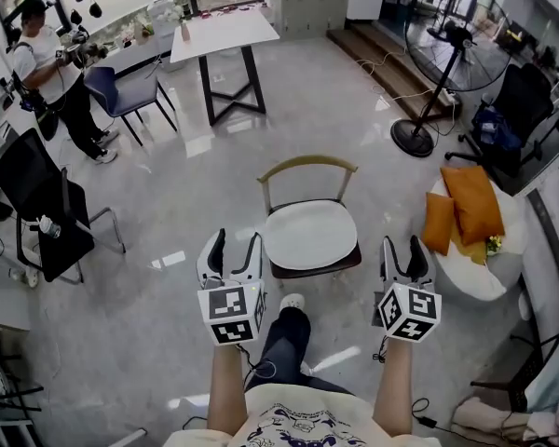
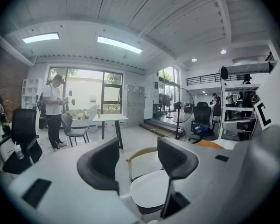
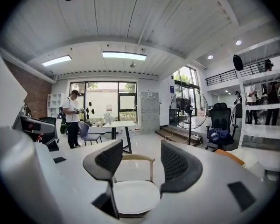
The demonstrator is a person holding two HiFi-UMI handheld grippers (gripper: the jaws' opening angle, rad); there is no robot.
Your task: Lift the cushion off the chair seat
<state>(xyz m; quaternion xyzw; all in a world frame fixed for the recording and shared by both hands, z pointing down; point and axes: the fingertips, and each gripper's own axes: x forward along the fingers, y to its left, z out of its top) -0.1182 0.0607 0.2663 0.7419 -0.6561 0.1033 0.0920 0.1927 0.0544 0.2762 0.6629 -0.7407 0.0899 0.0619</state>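
Head view shows left claw (image 1: 236,245) and right claw (image 1: 402,248) released and empty, short of the cushion (image 1: 309,234) on the chair (image 1: 307,164); a shallow pinch at its thin rim might slip.

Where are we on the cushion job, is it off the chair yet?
Done: nothing yet. The white cushion lies flat on the chair seat. In hand: the left gripper and right gripper are near the seat's front, jaws apart, holding nothing. Left: close on the cushion and lift it clear.
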